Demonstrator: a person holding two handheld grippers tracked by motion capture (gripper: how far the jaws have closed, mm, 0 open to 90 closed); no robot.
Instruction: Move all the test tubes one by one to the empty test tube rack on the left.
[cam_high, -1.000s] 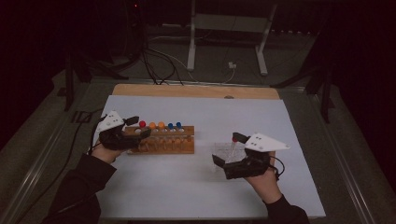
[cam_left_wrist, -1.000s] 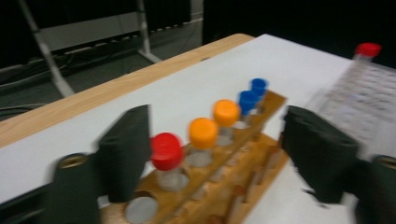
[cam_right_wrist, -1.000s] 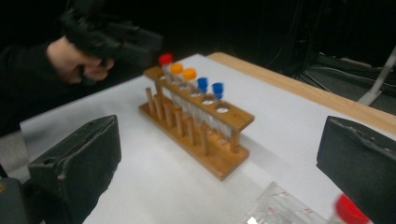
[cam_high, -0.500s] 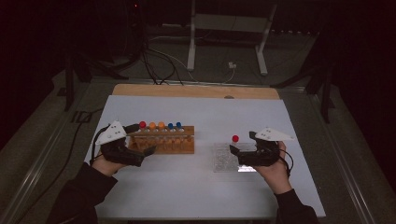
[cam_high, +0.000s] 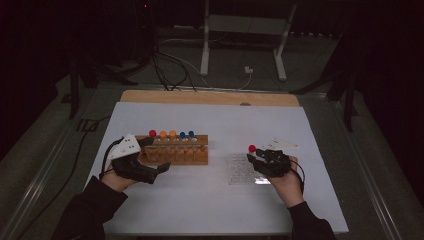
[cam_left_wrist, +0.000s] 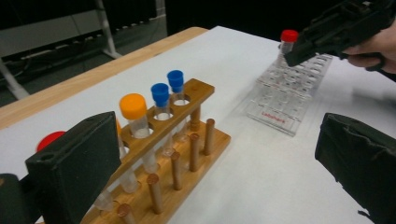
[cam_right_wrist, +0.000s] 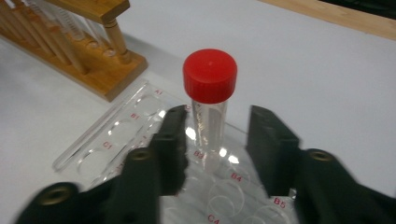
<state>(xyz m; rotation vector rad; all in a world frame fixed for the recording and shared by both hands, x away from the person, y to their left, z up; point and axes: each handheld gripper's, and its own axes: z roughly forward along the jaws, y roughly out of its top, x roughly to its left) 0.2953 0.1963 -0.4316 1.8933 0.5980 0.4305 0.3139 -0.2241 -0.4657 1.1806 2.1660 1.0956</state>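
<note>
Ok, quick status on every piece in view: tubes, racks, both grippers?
Red-capped tube: upright in clear rack, capped.
Clear rack: flat on table.
Wooden rack: upright, holding capped tubes.
Right gripper: jaws just closing around tube, gaps showing.
Left gripper: open, empty.

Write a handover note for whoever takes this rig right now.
Left tongs: open, jaws just opened, at the end of the wooden rack, gripping nothing.
Right tongs: jaws just been closing around the red-capped tube standing in the clear rack; a gap shows, so not gripped.
Wooden rack holds five capped tubes.
Done: right tongs lined up.
Left: close, lift the tube, probably carry it to the wooden rack.
</note>
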